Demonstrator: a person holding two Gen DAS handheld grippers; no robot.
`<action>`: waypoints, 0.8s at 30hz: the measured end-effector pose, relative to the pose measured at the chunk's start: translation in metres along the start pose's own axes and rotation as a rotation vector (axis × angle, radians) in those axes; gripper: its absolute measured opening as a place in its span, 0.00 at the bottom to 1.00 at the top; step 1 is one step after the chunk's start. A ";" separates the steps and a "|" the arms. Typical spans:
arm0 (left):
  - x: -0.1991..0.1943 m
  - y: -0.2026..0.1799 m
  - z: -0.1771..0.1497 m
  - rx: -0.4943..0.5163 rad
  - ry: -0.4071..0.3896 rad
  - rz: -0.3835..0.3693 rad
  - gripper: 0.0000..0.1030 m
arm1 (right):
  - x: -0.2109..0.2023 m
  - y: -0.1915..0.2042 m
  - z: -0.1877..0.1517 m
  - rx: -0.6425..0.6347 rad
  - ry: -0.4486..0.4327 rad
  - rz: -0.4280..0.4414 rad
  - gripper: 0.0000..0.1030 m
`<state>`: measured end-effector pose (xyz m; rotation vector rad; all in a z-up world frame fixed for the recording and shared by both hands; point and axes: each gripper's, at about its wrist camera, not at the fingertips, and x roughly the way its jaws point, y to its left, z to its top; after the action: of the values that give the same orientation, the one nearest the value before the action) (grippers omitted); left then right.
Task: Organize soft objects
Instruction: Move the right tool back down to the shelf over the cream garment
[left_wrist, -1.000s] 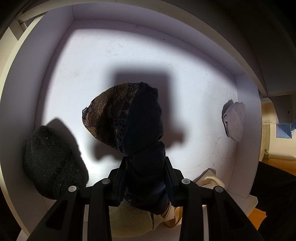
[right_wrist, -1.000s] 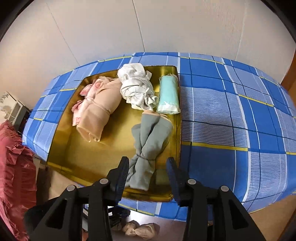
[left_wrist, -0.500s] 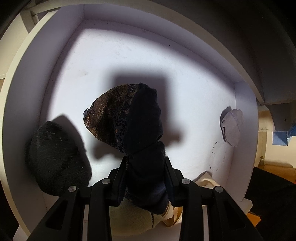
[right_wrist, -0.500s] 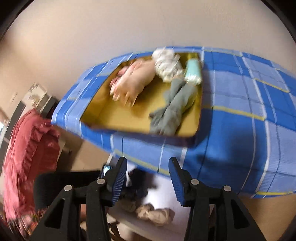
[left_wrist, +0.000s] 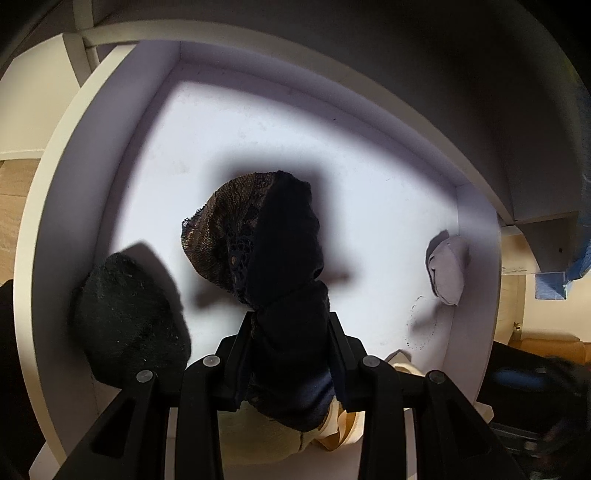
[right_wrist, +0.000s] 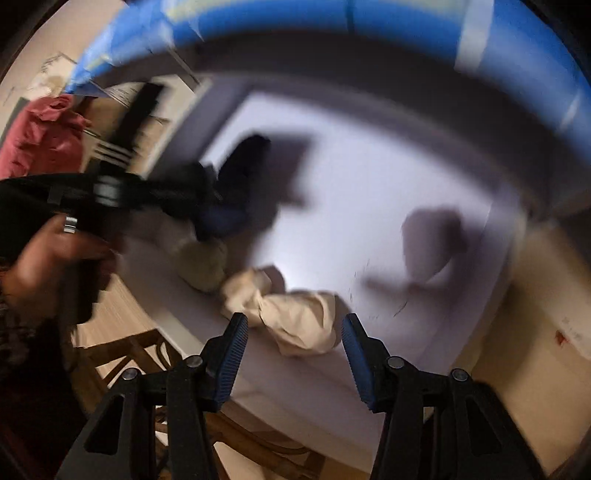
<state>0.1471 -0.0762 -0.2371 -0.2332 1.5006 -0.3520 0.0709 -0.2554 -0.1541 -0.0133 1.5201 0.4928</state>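
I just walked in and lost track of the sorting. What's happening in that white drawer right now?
A person is sorting soft clothing into a white drawer with two handheld grippers. The left gripper is shut on a dark navy lace garment, holding it above the drawer floor. A black knit bundle lies at the left wall and a pale grey one at the right. The right gripper, empty with jaws opening, hangs over a cream bundle at the front edge.
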 end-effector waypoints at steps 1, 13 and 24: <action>-0.002 -0.001 0.000 0.004 -0.005 0.001 0.34 | 0.011 -0.005 -0.001 0.024 0.025 -0.002 0.52; -0.039 -0.023 -0.005 0.096 -0.102 0.047 0.34 | 0.053 -0.014 -0.003 0.069 0.114 -0.019 0.62; -0.085 -0.051 -0.024 0.217 -0.171 0.097 0.33 | 0.066 -0.010 0.000 0.086 0.135 -0.015 0.63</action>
<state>0.1160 -0.0910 -0.1405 -0.0167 1.2889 -0.4035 0.0723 -0.2451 -0.2198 0.0090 1.6711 0.4213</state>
